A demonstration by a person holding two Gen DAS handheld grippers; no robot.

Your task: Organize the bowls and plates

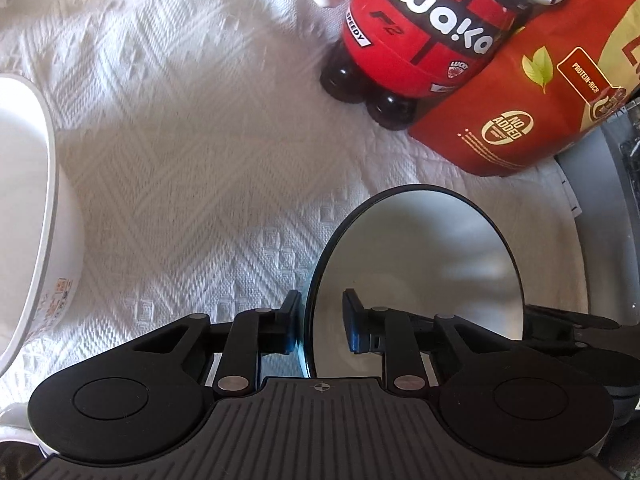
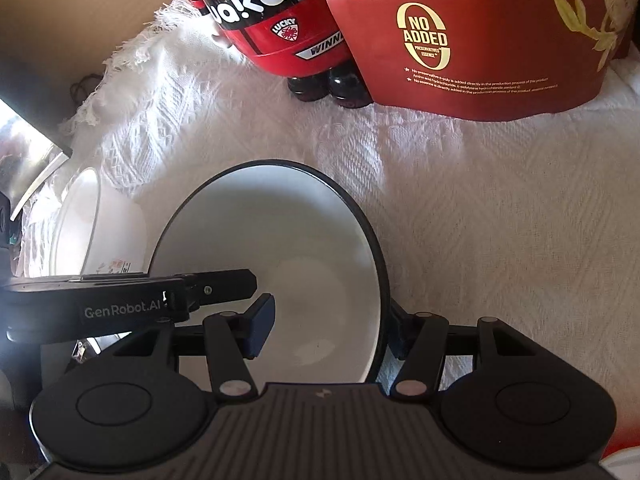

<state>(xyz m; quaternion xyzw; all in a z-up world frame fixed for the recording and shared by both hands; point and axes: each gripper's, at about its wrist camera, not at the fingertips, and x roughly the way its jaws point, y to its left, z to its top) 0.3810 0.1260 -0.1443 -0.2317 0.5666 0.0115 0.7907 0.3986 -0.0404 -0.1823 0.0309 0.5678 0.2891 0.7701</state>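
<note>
A white bowl with a thin black rim [image 1: 424,264] sits on the white cloth, and both grippers straddle its rim from opposite sides. In the left wrist view my left gripper [image 1: 320,320] has one finger outside the rim and one inside, with a gap still showing. In the right wrist view the same bowl [image 2: 280,248] fills the middle; my right gripper [image 2: 328,328] has its left finger inside and its right finger outside the rim. The left gripper's arm [image 2: 132,300] reaches in from the left. A second white bowl [image 1: 28,216] with a printed label stands at the left [image 2: 92,232].
A red Waka figure-shaped container [image 1: 424,36] and a red snack bag [image 1: 532,96] stand at the back on the white woven tablecloth [image 1: 192,168]. In the right wrist view the cloth's fringed edge [image 2: 120,64] and a dark object lie at far left.
</note>
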